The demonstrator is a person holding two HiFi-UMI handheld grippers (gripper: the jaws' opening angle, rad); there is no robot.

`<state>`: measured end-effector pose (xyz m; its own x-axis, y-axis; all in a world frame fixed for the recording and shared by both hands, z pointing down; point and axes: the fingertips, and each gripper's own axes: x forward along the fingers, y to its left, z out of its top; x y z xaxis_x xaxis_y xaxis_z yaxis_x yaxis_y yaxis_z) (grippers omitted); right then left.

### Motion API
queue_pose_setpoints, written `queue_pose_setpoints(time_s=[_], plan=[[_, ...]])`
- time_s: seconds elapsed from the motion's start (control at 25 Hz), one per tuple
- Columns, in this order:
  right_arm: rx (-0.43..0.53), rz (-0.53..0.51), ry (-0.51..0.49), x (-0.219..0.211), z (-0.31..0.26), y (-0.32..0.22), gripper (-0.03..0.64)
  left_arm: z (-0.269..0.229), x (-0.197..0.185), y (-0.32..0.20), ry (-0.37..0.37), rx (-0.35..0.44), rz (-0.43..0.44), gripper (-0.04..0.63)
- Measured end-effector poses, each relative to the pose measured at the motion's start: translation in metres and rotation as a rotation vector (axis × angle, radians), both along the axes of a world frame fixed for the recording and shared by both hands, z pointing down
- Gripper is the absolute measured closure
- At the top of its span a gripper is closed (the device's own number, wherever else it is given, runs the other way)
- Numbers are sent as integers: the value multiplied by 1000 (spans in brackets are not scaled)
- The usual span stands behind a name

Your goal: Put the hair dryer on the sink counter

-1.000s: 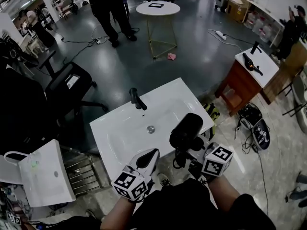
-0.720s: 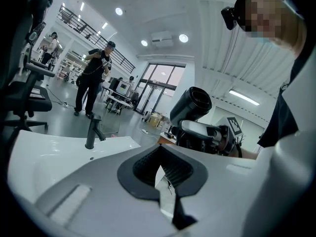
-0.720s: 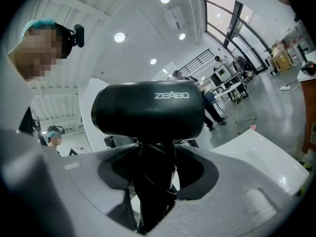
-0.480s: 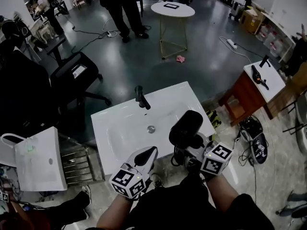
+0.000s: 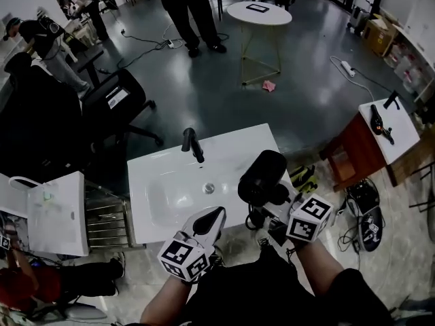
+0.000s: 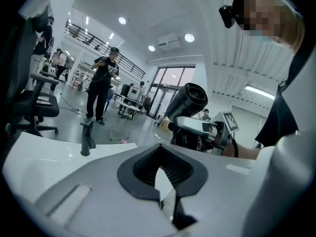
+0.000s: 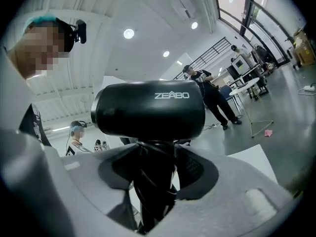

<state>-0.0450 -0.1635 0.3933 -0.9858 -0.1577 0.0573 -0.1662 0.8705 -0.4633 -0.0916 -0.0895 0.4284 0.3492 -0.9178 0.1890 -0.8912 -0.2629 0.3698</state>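
The right tongs (image 7: 157,184) are clamped on the handle of the black hair dryer (image 7: 148,110), a barrel-shaped plastic one. It stands upright, barrel on top. A black cable (image 7: 154,189) seems to be wound around the handle inside the grip. The left tongs (image 6: 160,174) are closed together with nothing between them and hang just beside the right ones.

In the head view the dryer is in the air over the front right corner of the white glossy sink surface (image 5: 238,148), not resting on it. The black faucet (image 5: 192,145) stands at the back edge, well apart.

I think the risk is the place of release. So near the corner, the round barrel may roll off the edge or slide into the basin. The cable may also catch on the tongs when they open and pull the dryer back.
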Motion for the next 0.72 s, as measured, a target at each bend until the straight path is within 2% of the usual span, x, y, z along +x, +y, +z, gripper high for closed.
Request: queue_pose_setpoints(time_s=[0.4, 0.72], plan=[[50, -139, 29, 28, 13, -78, 410, 5, 51, -61, -22, -33, -101, 592], [79, -268, 74, 29, 28, -114, 411, 19, 66, -85, -4, -56, -227, 592]])
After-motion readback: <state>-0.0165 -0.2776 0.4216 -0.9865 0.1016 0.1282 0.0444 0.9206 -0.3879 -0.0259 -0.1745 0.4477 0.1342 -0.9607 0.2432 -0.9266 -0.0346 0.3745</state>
